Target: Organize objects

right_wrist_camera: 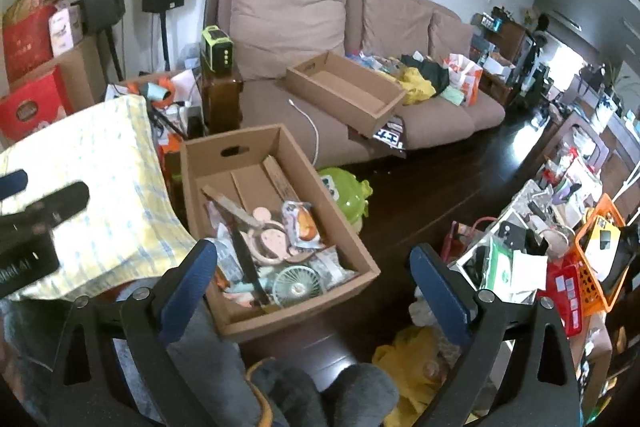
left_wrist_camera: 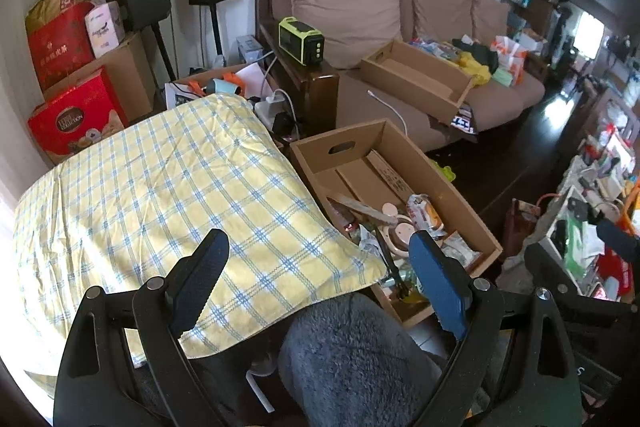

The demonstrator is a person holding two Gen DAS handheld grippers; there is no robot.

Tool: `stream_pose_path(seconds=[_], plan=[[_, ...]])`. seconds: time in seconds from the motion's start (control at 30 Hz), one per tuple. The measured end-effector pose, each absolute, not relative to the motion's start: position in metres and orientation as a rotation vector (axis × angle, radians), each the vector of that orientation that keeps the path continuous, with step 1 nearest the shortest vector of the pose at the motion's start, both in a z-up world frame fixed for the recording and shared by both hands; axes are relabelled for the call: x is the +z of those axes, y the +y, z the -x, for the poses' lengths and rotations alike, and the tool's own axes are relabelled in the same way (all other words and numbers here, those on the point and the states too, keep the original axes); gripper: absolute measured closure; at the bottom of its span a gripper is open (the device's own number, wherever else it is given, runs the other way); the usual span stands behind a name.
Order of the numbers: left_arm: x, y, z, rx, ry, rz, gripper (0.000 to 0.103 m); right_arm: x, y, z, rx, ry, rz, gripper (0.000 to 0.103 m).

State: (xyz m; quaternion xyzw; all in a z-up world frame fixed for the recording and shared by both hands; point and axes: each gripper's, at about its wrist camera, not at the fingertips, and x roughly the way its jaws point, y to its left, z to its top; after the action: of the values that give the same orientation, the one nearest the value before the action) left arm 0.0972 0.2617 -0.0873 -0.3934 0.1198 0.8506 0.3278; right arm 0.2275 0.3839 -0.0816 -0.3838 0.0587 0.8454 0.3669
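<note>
An open cardboard box (right_wrist_camera: 362, 259) stands on the dark floor and holds several small items, among them a pale green mini fan (right_wrist_camera: 298, 285), a pink ring toy (right_wrist_camera: 272, 239) and a snack packet (right_wrist_camera: 302, 223). My right gripper (right_wrist_camera: 314, 249) hangs open above the box's near end, with nothing between its blue fingers. In the left wrist view the same box (left_wrist_camera: 460, 199) lies to the right of a yellow plaid cloth (left_wrist_camera: 160, 195). My left gripper (left_wrist_camera: 318, 243) is open and empty over the cloth's near corner. It also shows blurred at the left edge of the right wrist view (right_wrist_camera: 48, 187).
A second, empty cardboard box (right_wrist_camera: 344, 91) sits on the brown sofa (right_wrist_camera: 440, 115) beside clothes and bags. A green frog toy (right_wrist_camera: 346, 191) lies behind the floor box. An orange basket (right_wrist_camera: 600, 259) and cluttered trays fill the right. A person's grey fleece knee (left_wrist_camera: 352, 359) is below.
</note>
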Motion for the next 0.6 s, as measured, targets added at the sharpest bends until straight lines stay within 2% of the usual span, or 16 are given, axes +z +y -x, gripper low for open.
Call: stream_pose_path(seconds=[0.6], plan=[[-0.105, 0.25, -0.092, 2.159, 0.241, 1.066, 0.012, -0.087, 0.376, -0.215, 2.198, 0.189, 1.028, 0.001]])
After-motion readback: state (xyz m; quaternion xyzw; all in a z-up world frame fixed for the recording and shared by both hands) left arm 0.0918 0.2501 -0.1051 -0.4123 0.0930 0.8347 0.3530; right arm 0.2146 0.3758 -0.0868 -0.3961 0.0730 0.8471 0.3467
